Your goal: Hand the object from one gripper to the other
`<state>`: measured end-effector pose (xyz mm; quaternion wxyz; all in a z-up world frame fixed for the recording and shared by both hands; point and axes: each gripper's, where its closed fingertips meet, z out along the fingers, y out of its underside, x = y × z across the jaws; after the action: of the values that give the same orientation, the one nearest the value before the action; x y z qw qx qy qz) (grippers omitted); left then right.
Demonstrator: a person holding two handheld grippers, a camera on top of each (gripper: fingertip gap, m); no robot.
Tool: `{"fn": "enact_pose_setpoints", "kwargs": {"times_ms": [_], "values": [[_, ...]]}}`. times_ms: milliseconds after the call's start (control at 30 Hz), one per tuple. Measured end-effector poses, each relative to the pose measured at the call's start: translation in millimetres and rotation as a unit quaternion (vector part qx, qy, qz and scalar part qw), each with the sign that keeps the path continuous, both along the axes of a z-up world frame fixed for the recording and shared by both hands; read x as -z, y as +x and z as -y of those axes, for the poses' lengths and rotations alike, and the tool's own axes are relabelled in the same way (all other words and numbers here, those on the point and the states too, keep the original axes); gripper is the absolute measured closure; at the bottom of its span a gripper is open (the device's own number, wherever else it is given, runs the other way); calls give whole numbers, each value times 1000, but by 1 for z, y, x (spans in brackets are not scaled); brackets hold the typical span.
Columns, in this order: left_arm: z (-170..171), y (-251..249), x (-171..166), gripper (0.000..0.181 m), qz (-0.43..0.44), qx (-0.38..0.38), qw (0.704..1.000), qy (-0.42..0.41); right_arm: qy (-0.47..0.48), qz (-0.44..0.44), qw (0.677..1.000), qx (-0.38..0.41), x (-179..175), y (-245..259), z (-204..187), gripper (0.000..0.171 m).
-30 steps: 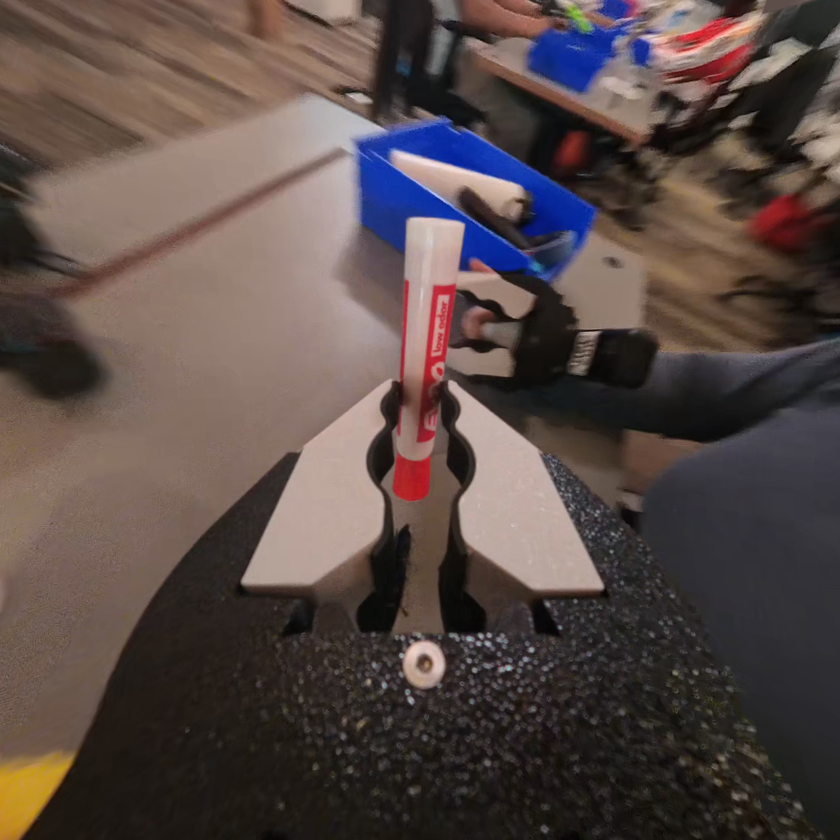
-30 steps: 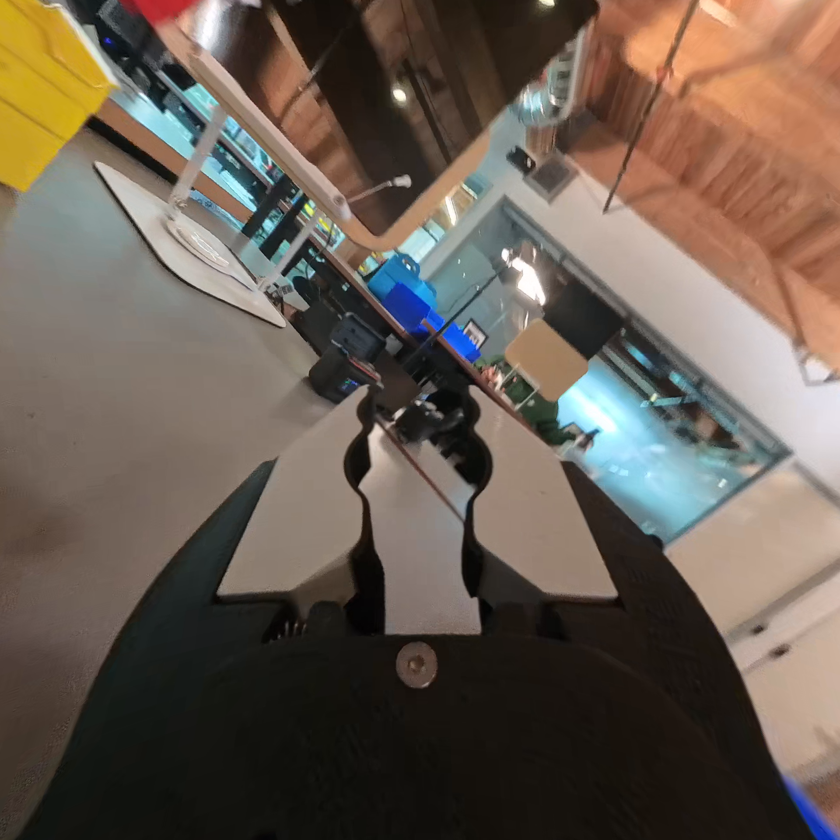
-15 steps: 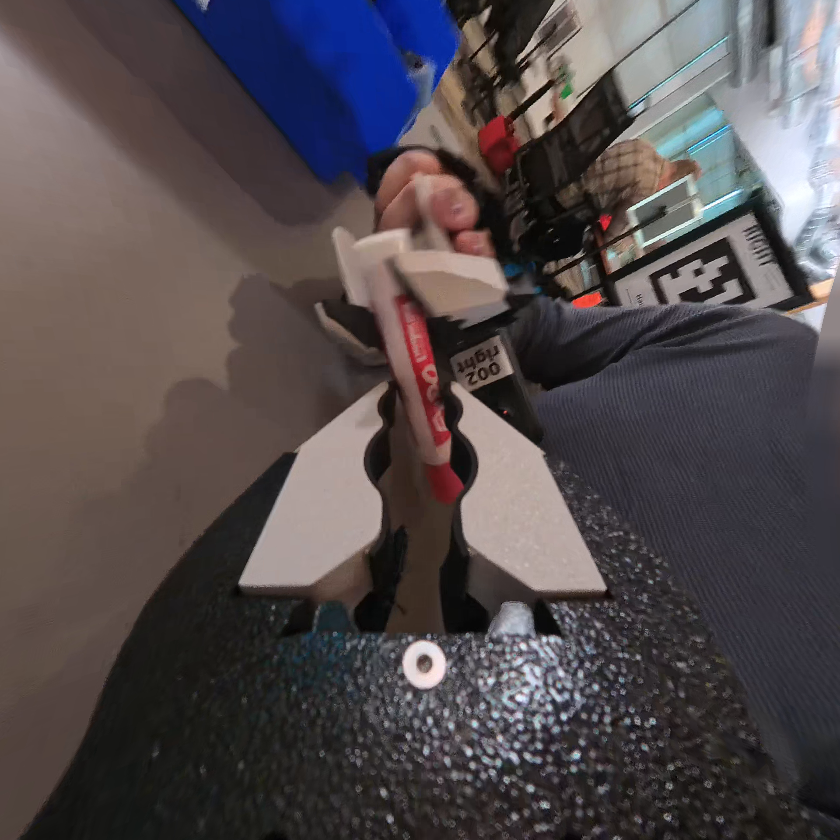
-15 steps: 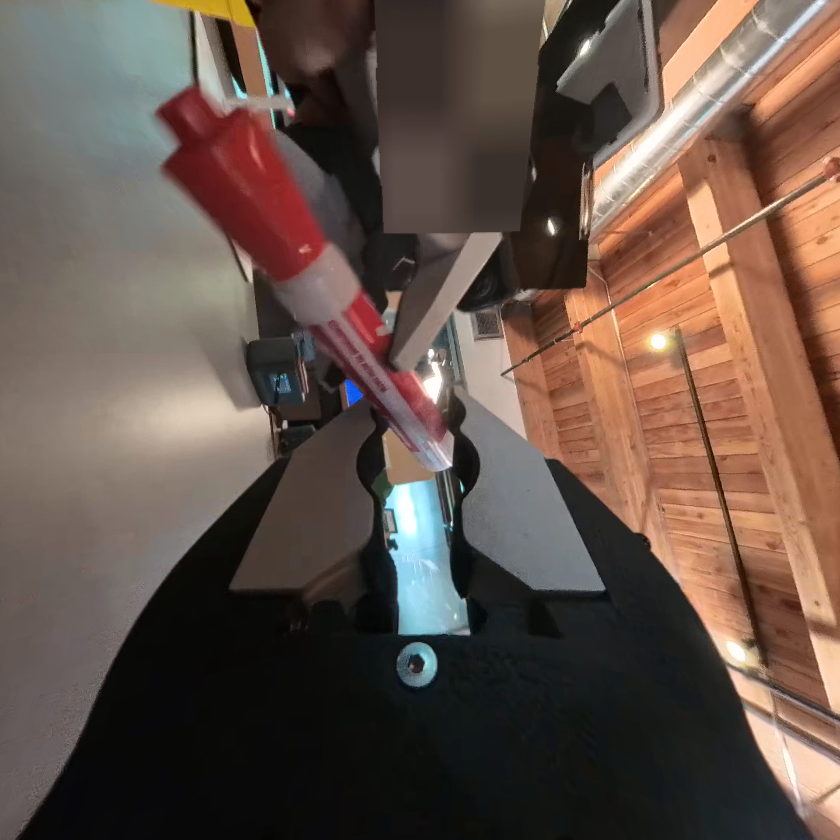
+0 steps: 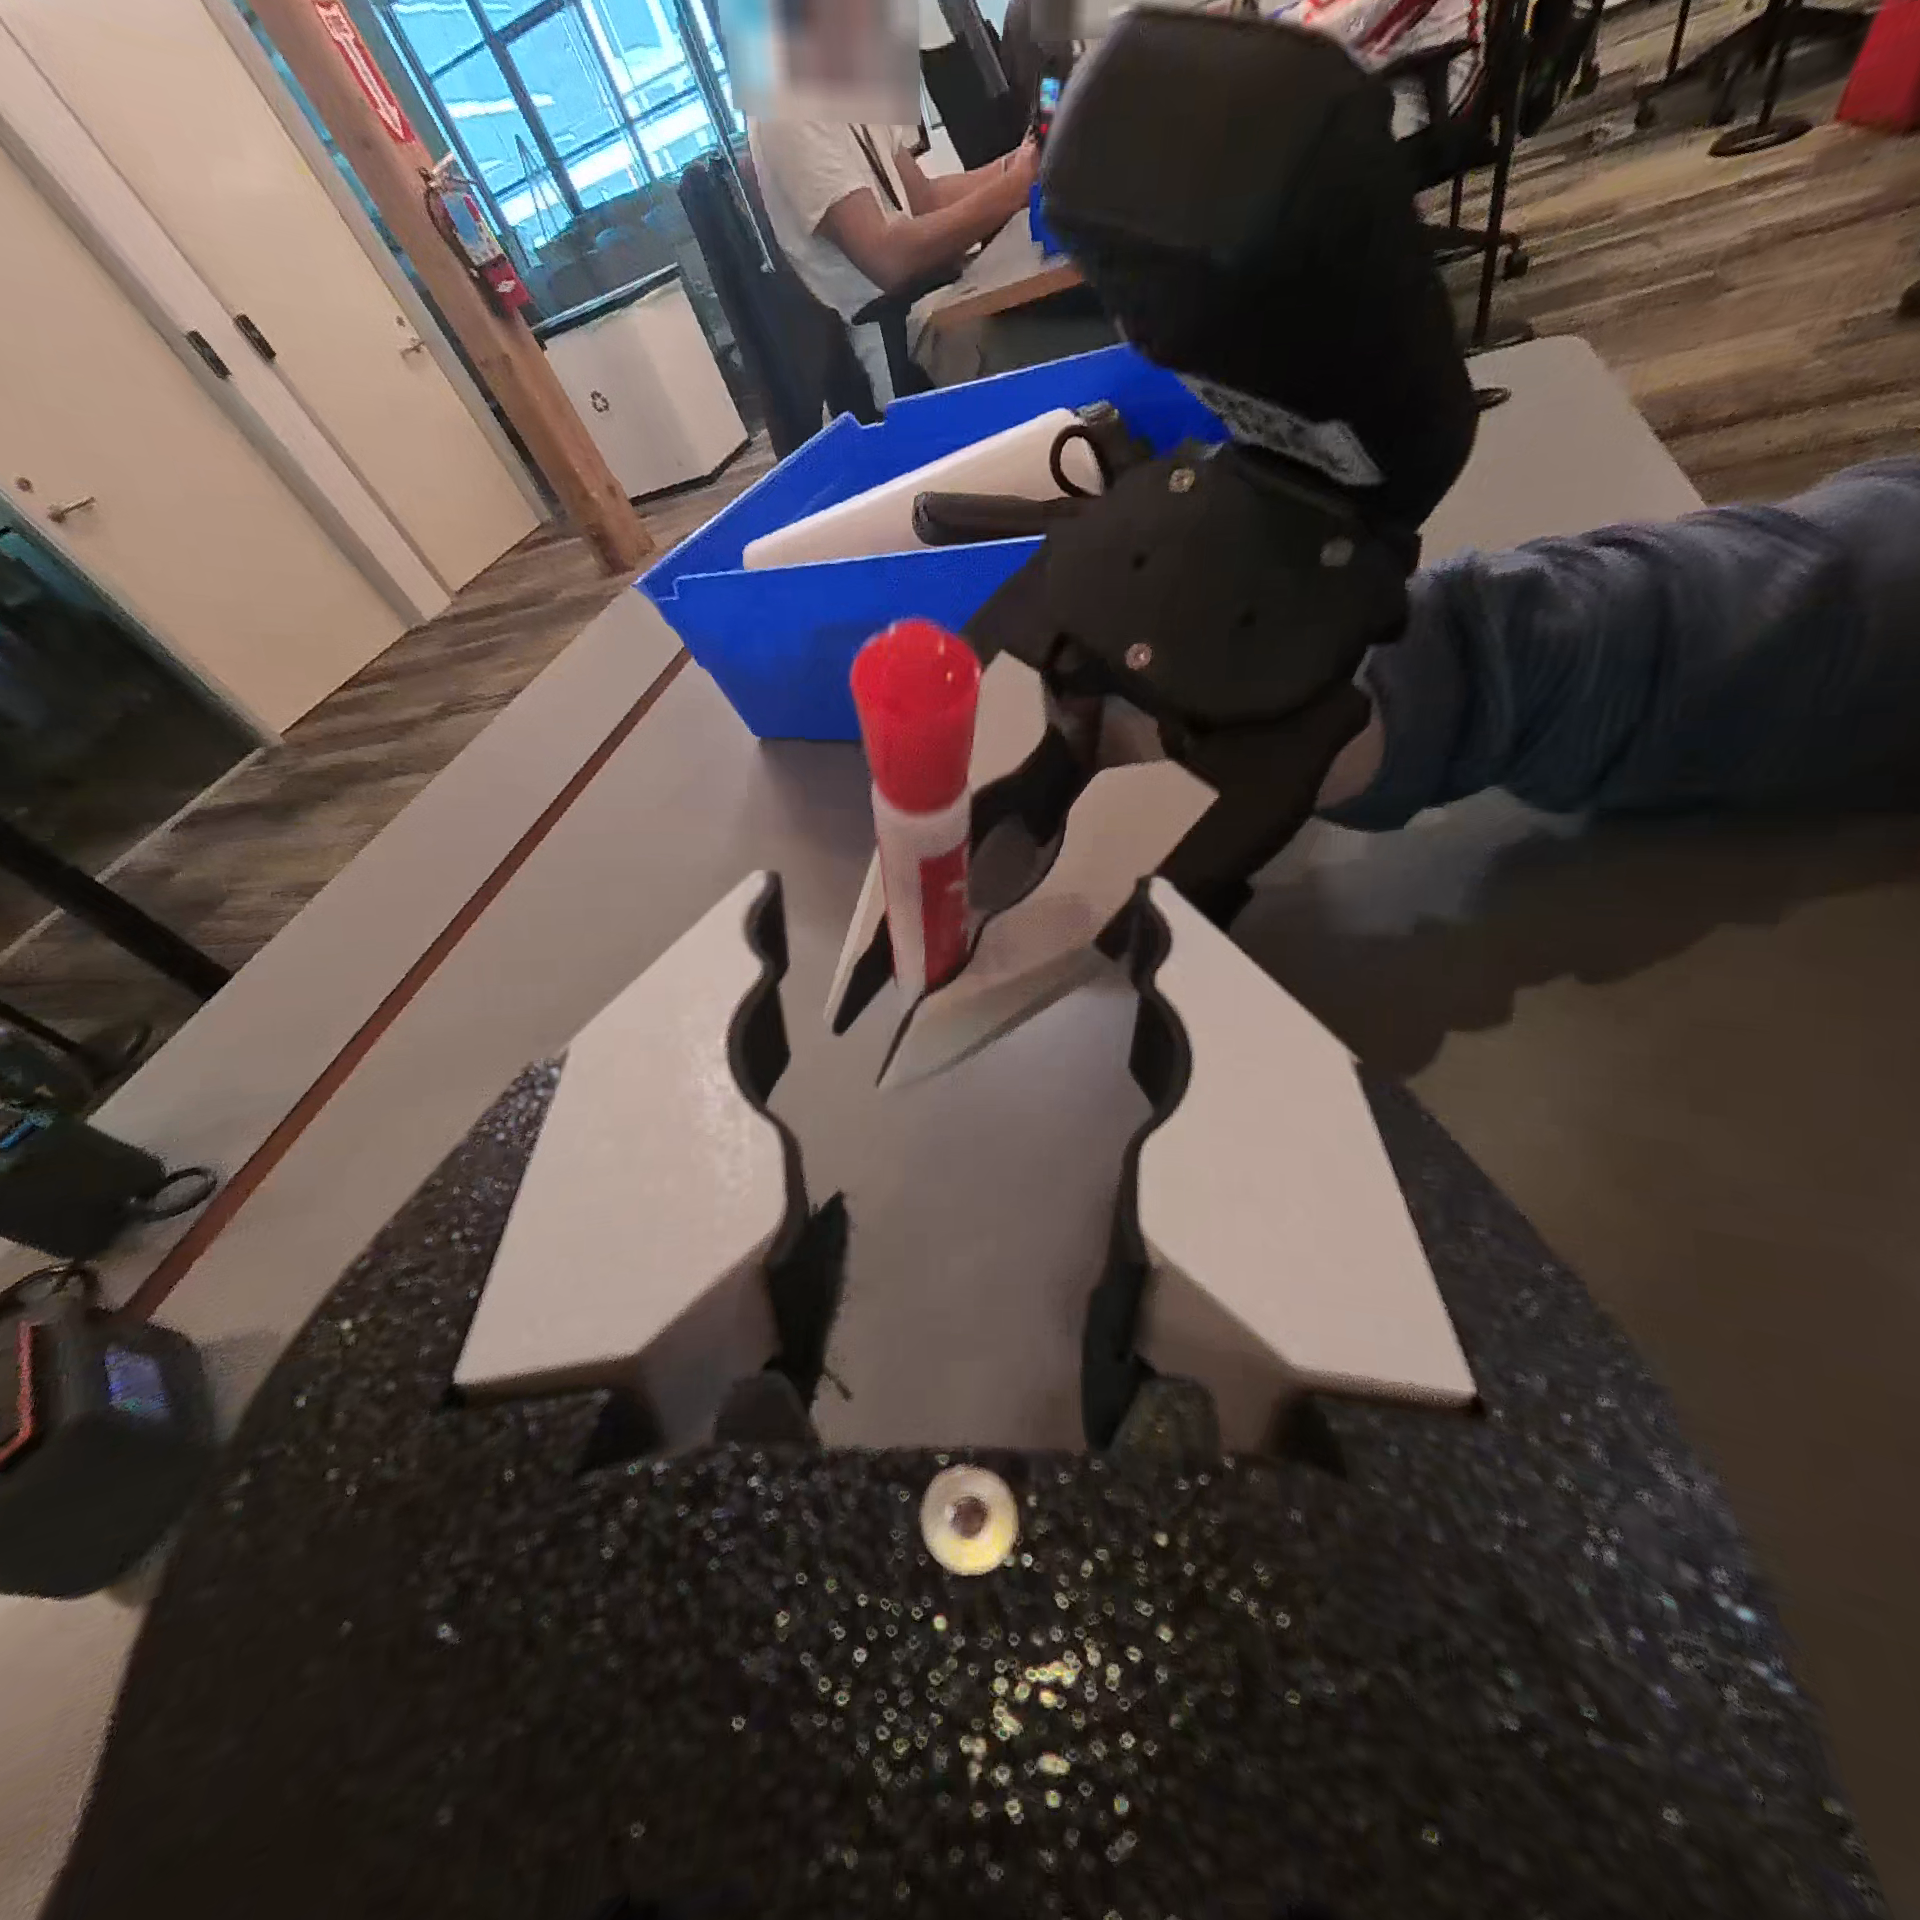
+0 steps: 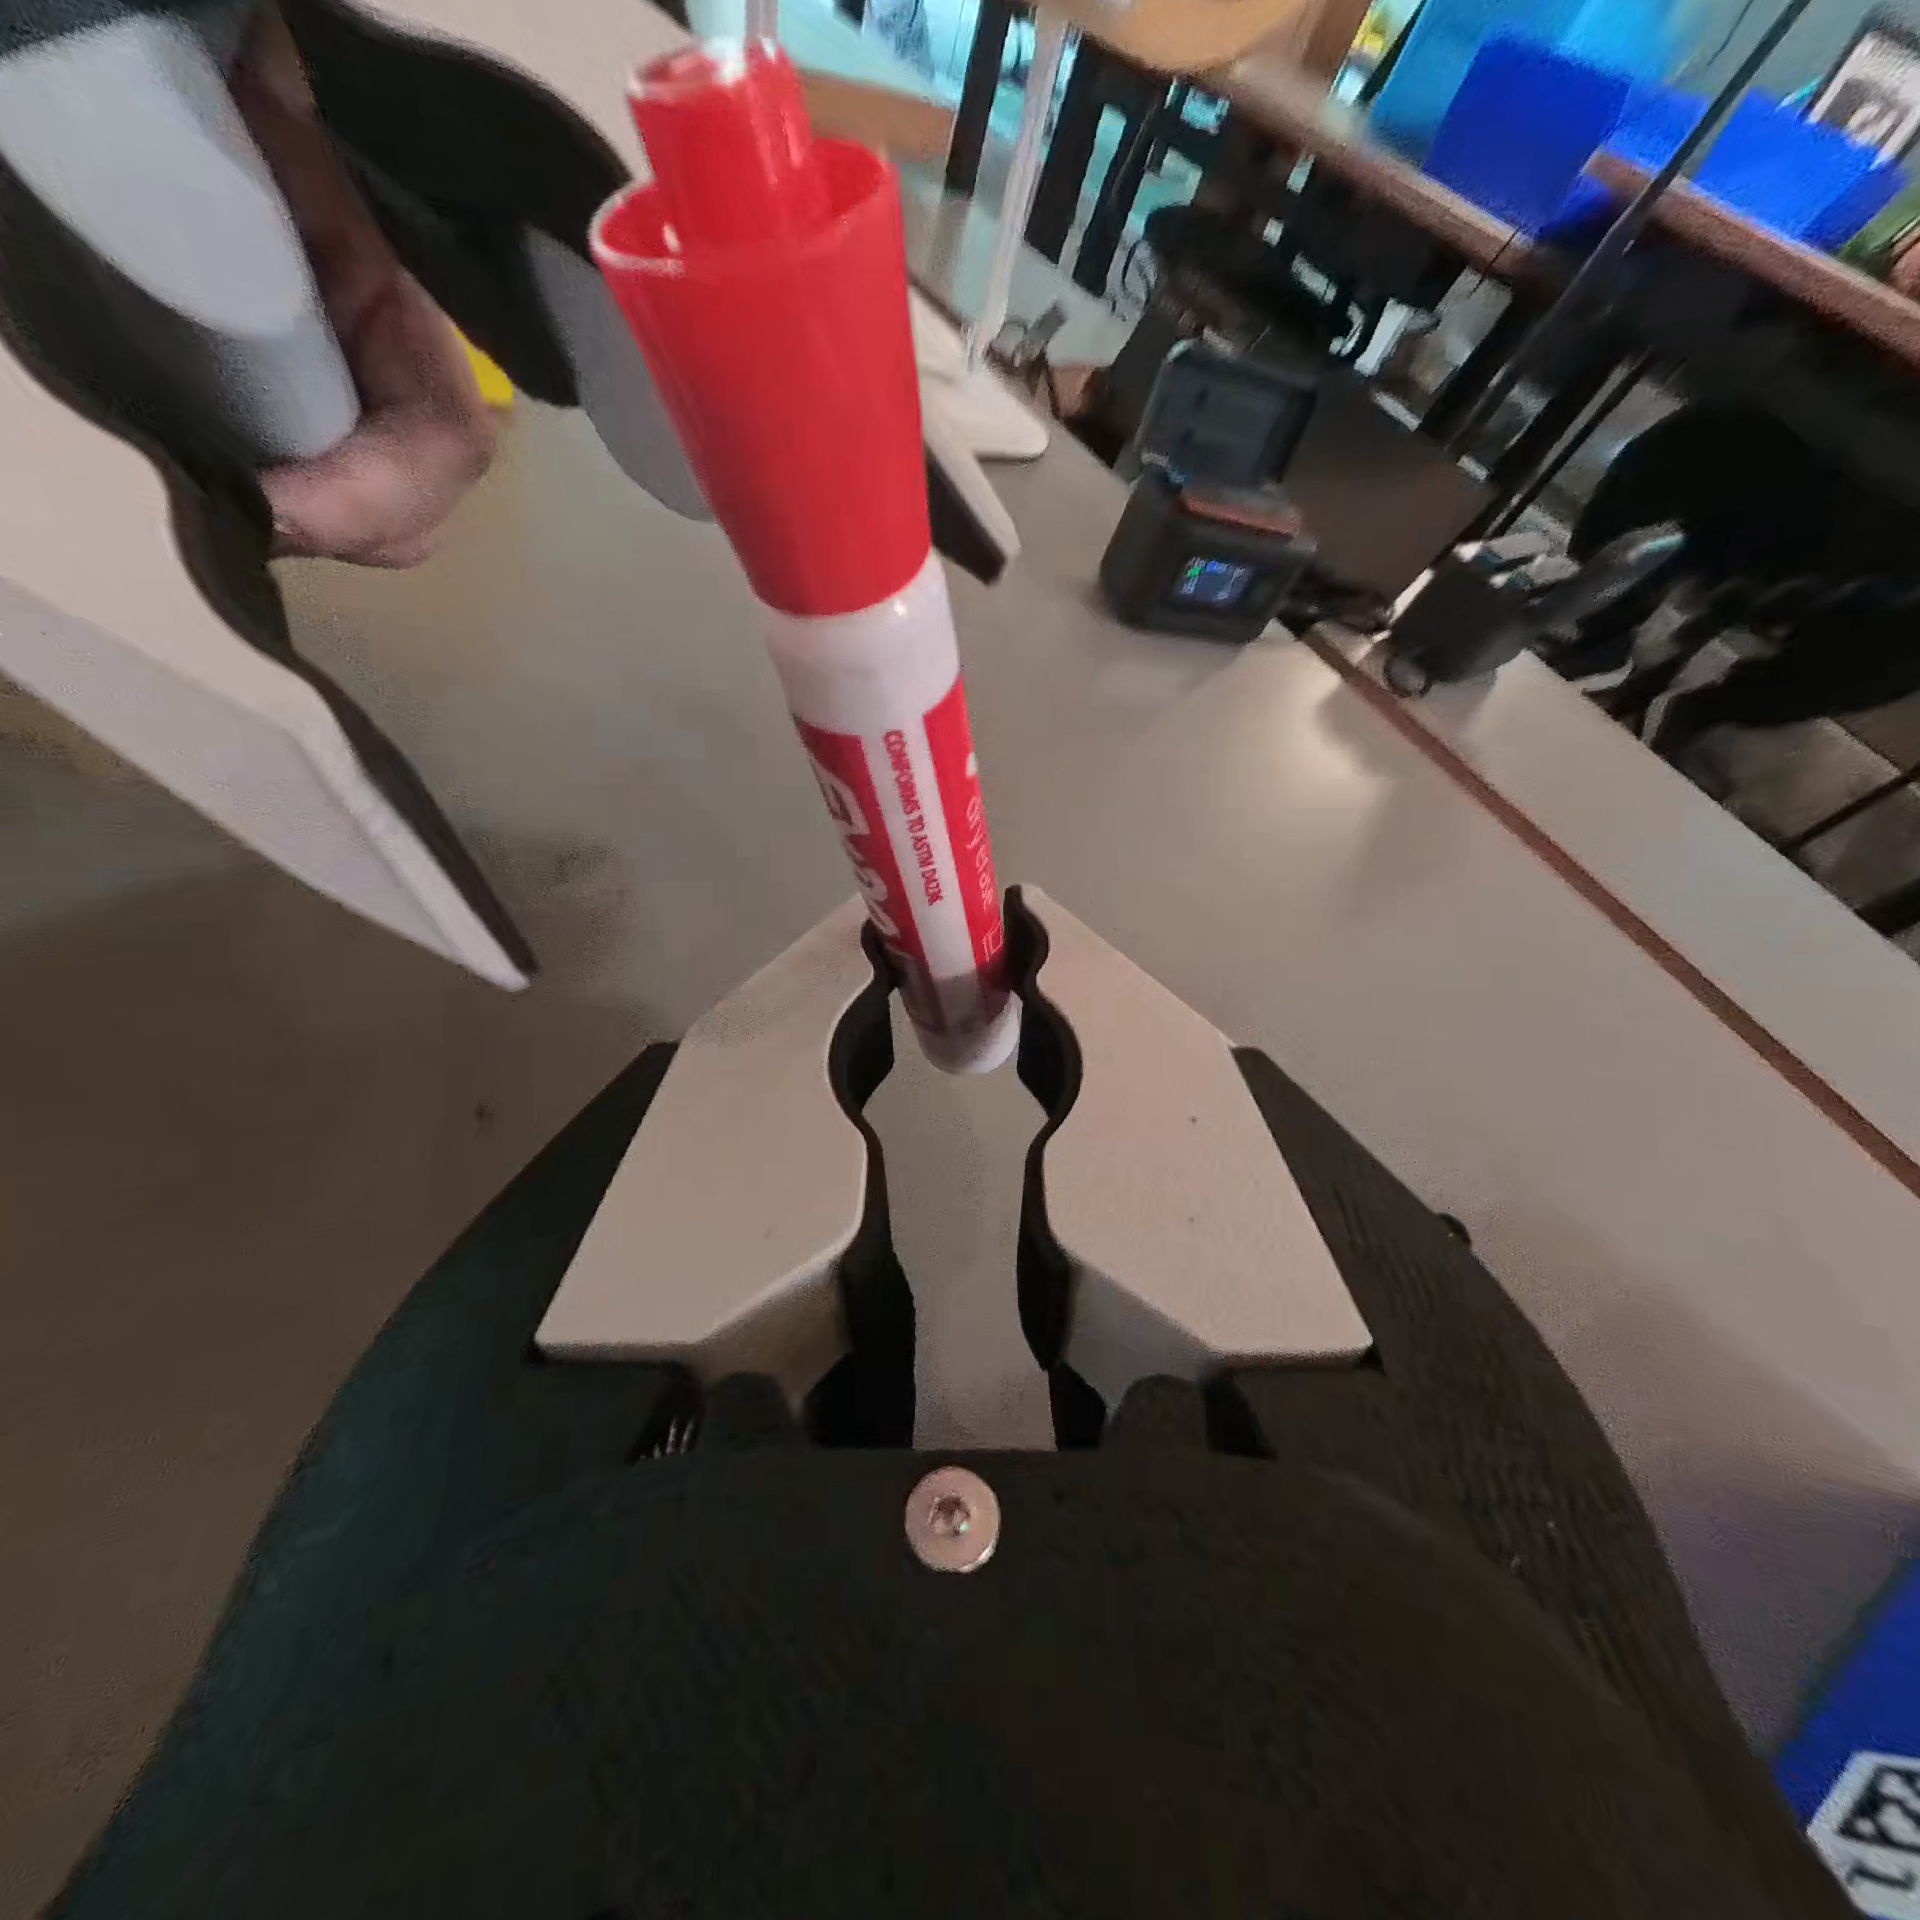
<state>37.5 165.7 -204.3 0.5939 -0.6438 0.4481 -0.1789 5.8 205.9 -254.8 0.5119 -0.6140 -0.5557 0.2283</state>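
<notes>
A red and white marker with a red cap (image 6: 831,499) stands upright between the tips of my right gripper (image 6: 948,930), which is shut on its lower end. In the left wrist view the marker (image 5: 920,790) shows just ahead, held by the right gripper (image 5: 904,987), a black tool in a blue-sleeved arm. My left gripper (image 5: 956,894) is open and empty, its jaws wide apart, close in front of the marker but not touching it. One left gripper finger (image 6: 312,727) and the hand holding it show at the upper left of the right wrist view.
A blue bin (image 5: 831,634) holding a white roll and dark tools stands on the grey table (image 5: 1558,1143) behind the grippers. A black device with a small screen (image 6: 1205,561) sits near the table's seam. A person (image 5: 831,208) sits at a desk beyond. Left tips to right tips: about 7 cm.
The left gripper held the marker, the right gripper closed on it, and the left has opened and drawn back. The marker now sits in the right gripper alone.
</notes>
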Motion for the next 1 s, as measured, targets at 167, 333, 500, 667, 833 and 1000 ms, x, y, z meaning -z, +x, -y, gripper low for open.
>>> {"fn": "enact_pose_setpoints", "kwargs": {"times_ms": [167,333,500,667,833,1000], "values": [[-6,3,-5,165,43,0,999,-24,42,52,998,-8,12,-2,3,154],[-12,-17,-34,166,187,-8,981,-47,42,-14,999,-22,-6,-4,6,137],[5,-51,-83,165,457,125,876,-89,-249,-231,929,-145,-56,-5,38,112],[15,-50,-81,165,467,172,864,-73,-342,-303,868,-192,-76,-3,49,127],[18,-48,-79,165,466,184,863,-65,-416,-355,804,-233,-92,3,55,133],[18,-49,-77,166,468,186,861,-68,-402,-347,812,-241,-94,3,59,152]]}}
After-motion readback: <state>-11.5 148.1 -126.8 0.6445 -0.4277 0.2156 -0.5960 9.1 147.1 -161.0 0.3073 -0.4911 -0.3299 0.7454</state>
